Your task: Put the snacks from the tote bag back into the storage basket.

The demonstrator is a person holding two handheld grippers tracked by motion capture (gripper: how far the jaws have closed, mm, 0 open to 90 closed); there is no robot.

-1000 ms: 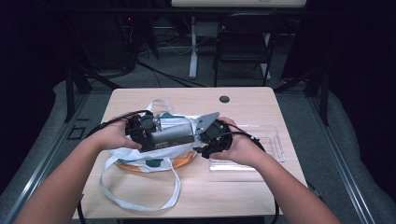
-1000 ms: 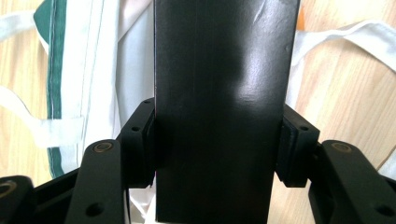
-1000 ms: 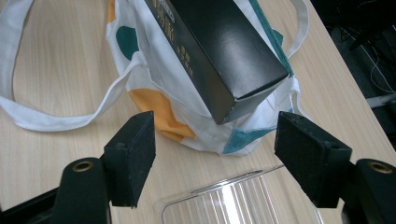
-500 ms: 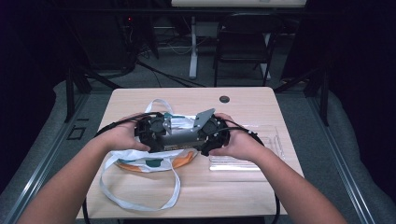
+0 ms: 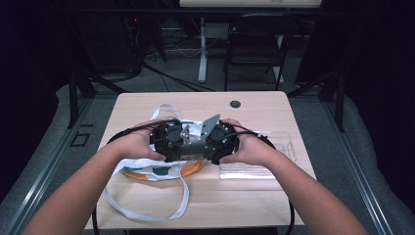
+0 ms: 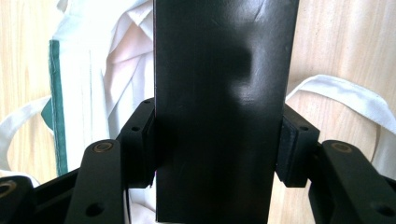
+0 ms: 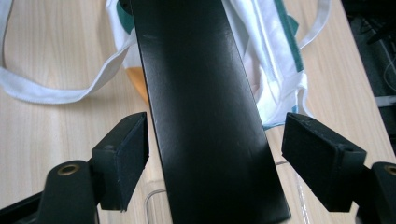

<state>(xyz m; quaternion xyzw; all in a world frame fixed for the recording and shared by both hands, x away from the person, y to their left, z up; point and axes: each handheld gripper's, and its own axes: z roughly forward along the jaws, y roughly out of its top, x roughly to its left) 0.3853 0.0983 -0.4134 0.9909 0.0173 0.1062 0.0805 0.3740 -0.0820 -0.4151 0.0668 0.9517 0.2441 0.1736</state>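
Black box [image 6: 219,112] | long, flat, glossy | clamped at one end in my left jaws, other end between my spread right jaws | held level over white bag [image 5: 147,169]

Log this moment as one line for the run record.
left gripper: shut on black box | right gripper: open around box | white bag: on table under box

Dim high view with dark surroundings, brighter close views, soft sheen on black surface, slight blur
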